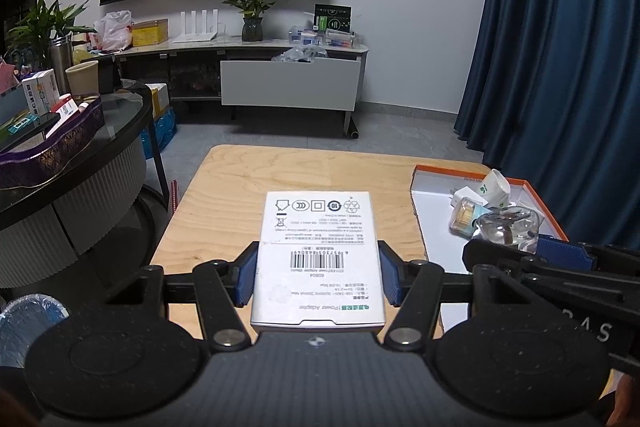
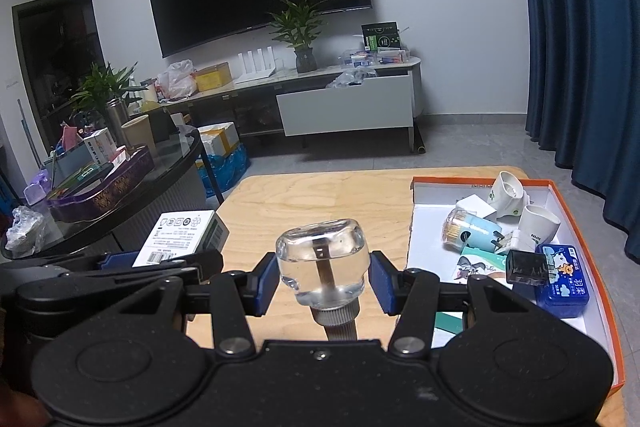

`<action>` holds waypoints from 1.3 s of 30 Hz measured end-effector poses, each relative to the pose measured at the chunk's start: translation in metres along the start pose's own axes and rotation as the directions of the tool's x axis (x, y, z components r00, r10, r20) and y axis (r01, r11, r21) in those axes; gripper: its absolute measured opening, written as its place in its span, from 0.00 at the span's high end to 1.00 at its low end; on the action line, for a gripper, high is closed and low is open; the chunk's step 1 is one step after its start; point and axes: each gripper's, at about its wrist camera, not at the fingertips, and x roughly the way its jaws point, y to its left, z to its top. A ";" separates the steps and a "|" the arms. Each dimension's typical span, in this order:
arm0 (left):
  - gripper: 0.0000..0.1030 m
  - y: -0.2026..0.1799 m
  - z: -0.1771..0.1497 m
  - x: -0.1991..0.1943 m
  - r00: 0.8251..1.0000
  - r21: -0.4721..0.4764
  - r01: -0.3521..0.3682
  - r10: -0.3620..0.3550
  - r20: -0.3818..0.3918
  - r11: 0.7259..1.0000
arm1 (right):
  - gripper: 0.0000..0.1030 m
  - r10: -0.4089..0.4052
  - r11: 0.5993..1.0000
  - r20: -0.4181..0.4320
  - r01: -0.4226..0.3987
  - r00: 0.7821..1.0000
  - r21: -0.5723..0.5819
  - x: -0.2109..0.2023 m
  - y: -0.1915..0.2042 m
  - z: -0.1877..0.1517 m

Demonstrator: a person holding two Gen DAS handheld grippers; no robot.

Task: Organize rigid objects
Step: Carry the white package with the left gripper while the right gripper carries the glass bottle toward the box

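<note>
We find the left claw point(image 1: 318, 277) clamping a white box point(image 1: 318, 259) mid-frame, the right claw point(image 2: 323, 281) gripping a clear bottle point(image 2: 323, 261), bare tabletop point(image 2: 320, 199) beyond, orange-rimmed tray point(image 2: 576, 223) right.

left tongs point(image 1: 318, 277) clamped, right tongs point(image 2: 322, 281) clamped

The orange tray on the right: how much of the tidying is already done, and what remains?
Done: the orange tray already holds white cups, a blue tin and other small items. In hand: the left tongs grip a white box; the right tongs grip a clear bottle. Left: both items are not yet in the tray.
</note>
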 end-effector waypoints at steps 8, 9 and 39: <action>0.42 -0.001 0.000 0.004 1.000 -0.003 0.004 -0.004 -0.014 1.000 | 0.42 -0.007 1.000 -0.004 0.007 1.000 0.003 0.005 0.000 -0.001; 0.42 -0.001 0.000 0.005 1.000 -0.001 0.004 -0.004 -0.014 1.000 | 0.42 -0.009 1.000 -0.004 0.009 1.000 0.003 0.005 -0.001 -0.001; 0.42 -0.044 0.002 0.013 0.994 0.072 0.107 -0.105 -0.031 0.992 | 0.42 -0.120 0.991 0.017 0.119 0.993 0.069 -0.017 -0.057 -0.005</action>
